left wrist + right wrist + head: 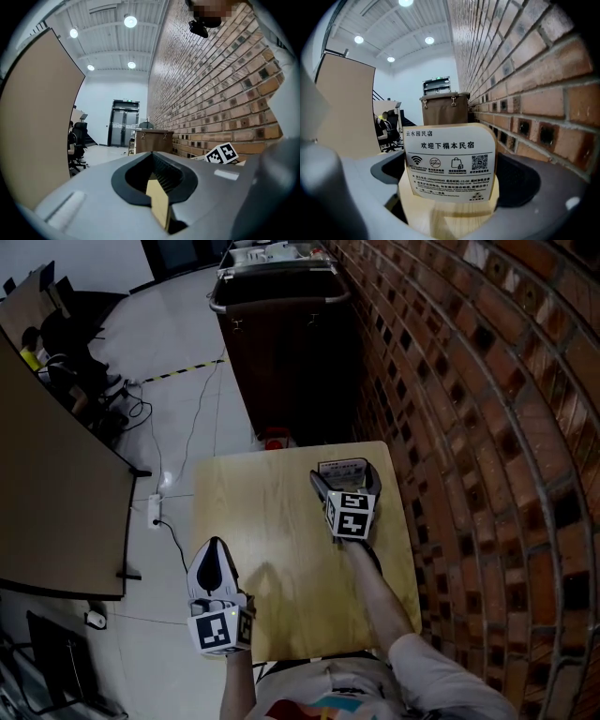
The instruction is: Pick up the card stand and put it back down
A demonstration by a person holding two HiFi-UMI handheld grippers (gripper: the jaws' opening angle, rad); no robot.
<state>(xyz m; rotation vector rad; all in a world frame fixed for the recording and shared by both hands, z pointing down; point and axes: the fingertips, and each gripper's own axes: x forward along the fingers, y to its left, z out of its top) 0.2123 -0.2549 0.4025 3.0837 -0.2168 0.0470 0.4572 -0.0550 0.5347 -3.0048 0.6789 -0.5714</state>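
The card stand [342, 469] is a pale wooden base holding a white printed card, near the far right of the small wooden table [272, 521]. In the right gripper view the card stand [449, 178] fills the space between the jaws, which hug its wooden base on both sides. My right gripper [345, 480] is shut on it. Whether the base touches the table is hidden. My left gripper [214, 566] hangs over the table's near left edge, jaws together and holding nothing. In its own view the left gripper [157, 187] shows only a narrow slit.
A brick wall [469, 427] runs close along the table's right side. A dark brown cabinet [281, 343] stands beyond the far edge. A tan partition [47, 493], cables and a power strip [155, 510] lie on the floor at left. People sit at desks at far left [42, 348].
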